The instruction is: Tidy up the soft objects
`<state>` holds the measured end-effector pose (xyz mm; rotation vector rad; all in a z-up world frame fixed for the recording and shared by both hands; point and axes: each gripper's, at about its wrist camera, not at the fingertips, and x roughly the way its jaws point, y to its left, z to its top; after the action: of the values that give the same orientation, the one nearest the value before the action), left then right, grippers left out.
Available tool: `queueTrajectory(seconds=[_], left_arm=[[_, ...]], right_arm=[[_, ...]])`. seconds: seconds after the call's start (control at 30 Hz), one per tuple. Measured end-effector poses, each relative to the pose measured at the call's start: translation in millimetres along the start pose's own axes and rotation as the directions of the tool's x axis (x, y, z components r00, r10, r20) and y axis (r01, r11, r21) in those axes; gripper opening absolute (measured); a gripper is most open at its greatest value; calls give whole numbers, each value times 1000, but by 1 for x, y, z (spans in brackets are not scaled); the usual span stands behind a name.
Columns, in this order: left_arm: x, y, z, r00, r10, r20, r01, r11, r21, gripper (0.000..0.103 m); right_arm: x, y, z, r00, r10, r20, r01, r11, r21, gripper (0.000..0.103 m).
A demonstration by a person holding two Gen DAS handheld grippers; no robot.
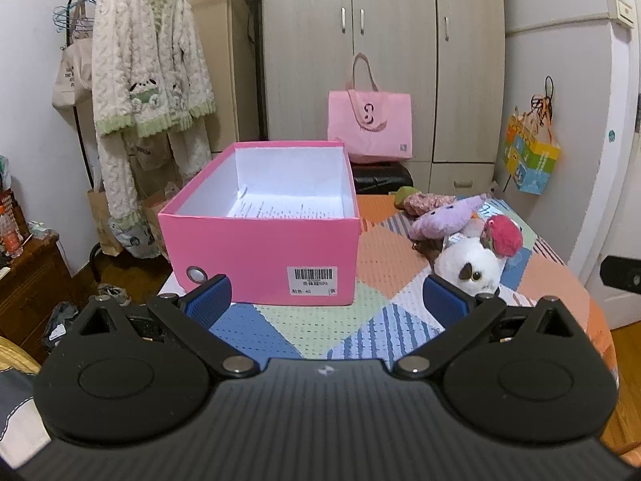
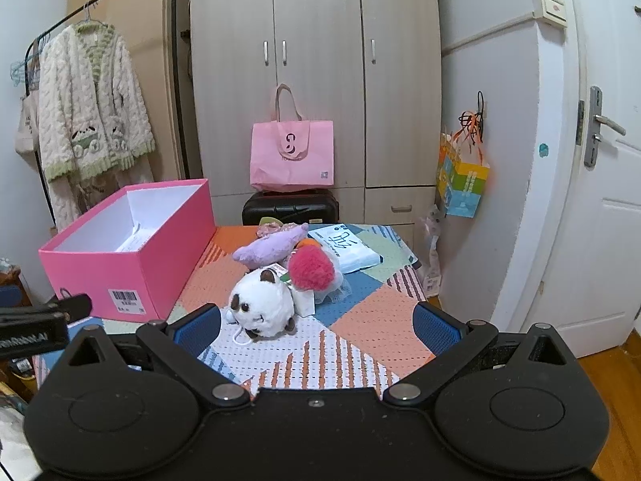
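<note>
**Nothing packed yet: box open, toys still in a heap**

From your left wrist camera, the left gripper (image 1: pixel 327 296) sits low over the patchwork table cover (image 1: pixel 320 320) with its jaws spread wide and nothing between them. Straight ahead stands the pink box (image 1: pixel 260 252), lid off, near the table's left edge. Inside you can see only white walls and a printed paper sheet (image 1: pixel 280 208) on the floor of it; no soft thing is in there. To the right of the box, apart from it, the pile waits: the white plush (image 1: pixel 468 266) nearest you, the red pompom (image 1: pixel 504 235) just behind and touching it, the purple plush (image 1: pixel 444 220) further back, and a couple of smaller fuzzy pieces beyond that are too small to name.

From your right wrist camera, the right gripper (image 2: pixel 316 326) is likewise wide open and empty, aimed at the heap. The white plush (image 2: pixel 262 304) lies just ahead of the left finger, closest of all. The red pompom (image 2: pixel 311 272) and purple plush (image 2: pixel 272 246) crowd behind it, with a white packet (image 2: pixel 348 250) lying flat to their right.

By my reading, the task is at its very start: every soft item is left to move, and the white plush looks the easiest first pick.
</note>
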<state>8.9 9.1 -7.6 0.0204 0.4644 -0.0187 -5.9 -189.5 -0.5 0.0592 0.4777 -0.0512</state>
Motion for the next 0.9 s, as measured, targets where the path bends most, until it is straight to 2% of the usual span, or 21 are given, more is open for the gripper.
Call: queueTrajectory(seconds=[0.57, 0.9], left_arm=[[7, 8, -2, 1000, 8, -8, -8, 1000, -1, 103], [-2, 5, -4, 1000, 3, 21, -3, 1000, 21, 103]], right_arm=[[5, 2, -2, 1000, -19, -14, 19, 1000, -16, 103], [5, 1, -4, 999, -32, -10, 32, 999, -16, 103]])
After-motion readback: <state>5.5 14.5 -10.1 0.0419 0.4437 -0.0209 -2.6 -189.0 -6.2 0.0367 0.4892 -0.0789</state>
